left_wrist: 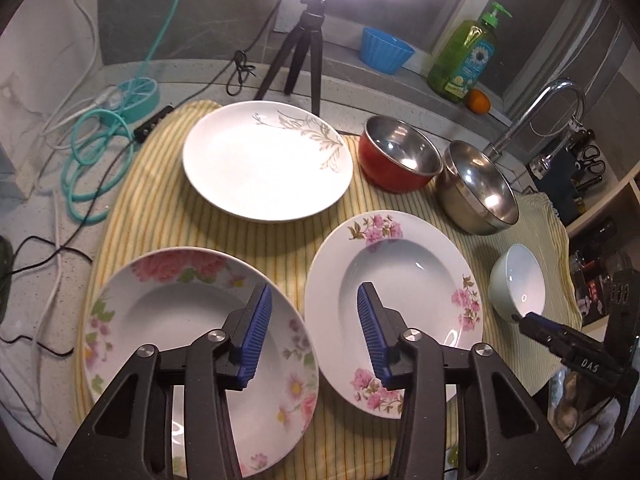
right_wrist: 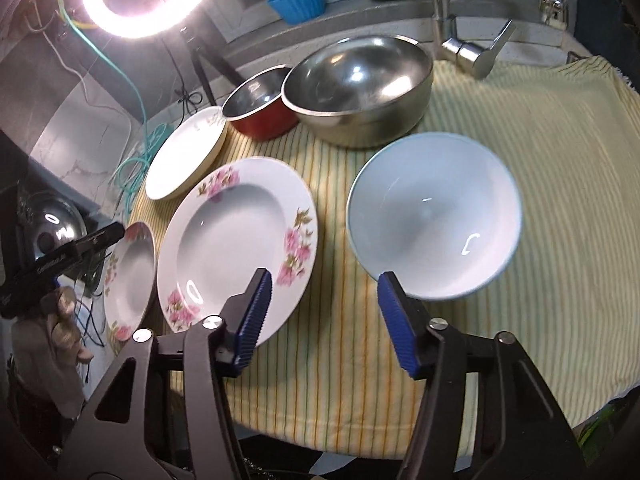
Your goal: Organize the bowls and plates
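Observation:
On a yellow striped towel (left_wrist: 280, 236) lie three plates: a pink-flowered deep plate (left_wrist: 180, 344) at front left, another flowered deep plate (left_wrist: 400, 300) at front right, and a flat white plate (left_wrist: 264, 160) with a grey leaf pattern behind. A red bowl (left_wrist: 400, 160), a larger steel bowl (left_wrist: 480, 188) and a pale blue bowl (left_wrist: 520, 280) stand to the right. My left gripper (left_wrist: 314, 308) is open above the gap between the two front plates. My right gripper (right_wrist: 324, 300) is open and empty, its right finger at the near rim of the pale blue bowl (right_wrist: 436, 216).
A ring light on a tripod (left_wrist: 300, 48), a blue cup (left_wrist: 384, 54), a green soap bottle (left_wrist: 464, 56) and an orange (left_wrist: 478, 101) stand at the back. A faucet (left_wrist: 536, 112) rises at right. Cables (left_wrist: 96, 160) lie at left.

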Demonstrator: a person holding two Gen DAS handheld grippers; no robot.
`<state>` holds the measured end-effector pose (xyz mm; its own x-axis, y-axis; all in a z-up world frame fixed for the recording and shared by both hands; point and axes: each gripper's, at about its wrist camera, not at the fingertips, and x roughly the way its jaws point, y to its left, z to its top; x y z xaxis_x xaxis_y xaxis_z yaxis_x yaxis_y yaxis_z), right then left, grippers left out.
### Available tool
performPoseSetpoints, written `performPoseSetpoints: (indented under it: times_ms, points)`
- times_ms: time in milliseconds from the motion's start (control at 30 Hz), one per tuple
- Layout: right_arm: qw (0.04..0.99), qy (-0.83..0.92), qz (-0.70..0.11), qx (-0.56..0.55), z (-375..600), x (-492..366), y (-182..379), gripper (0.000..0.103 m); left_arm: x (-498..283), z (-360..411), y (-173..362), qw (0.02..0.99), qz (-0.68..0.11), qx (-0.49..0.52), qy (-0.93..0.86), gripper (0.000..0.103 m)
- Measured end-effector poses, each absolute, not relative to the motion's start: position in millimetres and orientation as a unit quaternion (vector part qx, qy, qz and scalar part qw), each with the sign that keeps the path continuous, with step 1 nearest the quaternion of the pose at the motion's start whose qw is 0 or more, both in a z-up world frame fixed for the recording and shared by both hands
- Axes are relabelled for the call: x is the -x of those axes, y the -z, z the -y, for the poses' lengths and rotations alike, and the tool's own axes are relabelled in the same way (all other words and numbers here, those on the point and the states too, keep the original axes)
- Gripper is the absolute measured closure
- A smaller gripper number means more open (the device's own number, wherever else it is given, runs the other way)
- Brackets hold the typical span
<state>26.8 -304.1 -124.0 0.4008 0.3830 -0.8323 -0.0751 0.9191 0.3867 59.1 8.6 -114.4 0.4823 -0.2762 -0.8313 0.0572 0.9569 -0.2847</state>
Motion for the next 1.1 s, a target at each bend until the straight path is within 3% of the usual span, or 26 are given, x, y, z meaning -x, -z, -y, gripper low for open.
performPoseSetpoints:
  times_ms: [67, 300, 700, 1100]
  points:
    - [0.818, -0.144, -0.536, -0.149, 301.1, -25.2, 128.8, 0.057, -64.0, -6.2, 117.1, 0.851, -0.503, 0.105, 0.105, 0.061]
    - [0.817, -0.164, -0.532, -0.148, 292.6, -22.1, 125.4, 0.064, -81.3, -1.7, 127.9, 0.839, -0.519, 0.099, 0.131, 0.075]
    - [0.795, -0.17, -0.559, -0.162, 280.9, -29.8, 144.4, 0.082, -105.7, -2.7, 149.3, 0.816, -0.55, 0.105, 0.145, 0.076]
    - [0.767, -0.162, -0.576, -0.23, 295.0, -44.4, 170.1, 0.083, -119.8, -4.1, 162.3, 0.795, -0.573, 0.127, 0.153, 0.081]
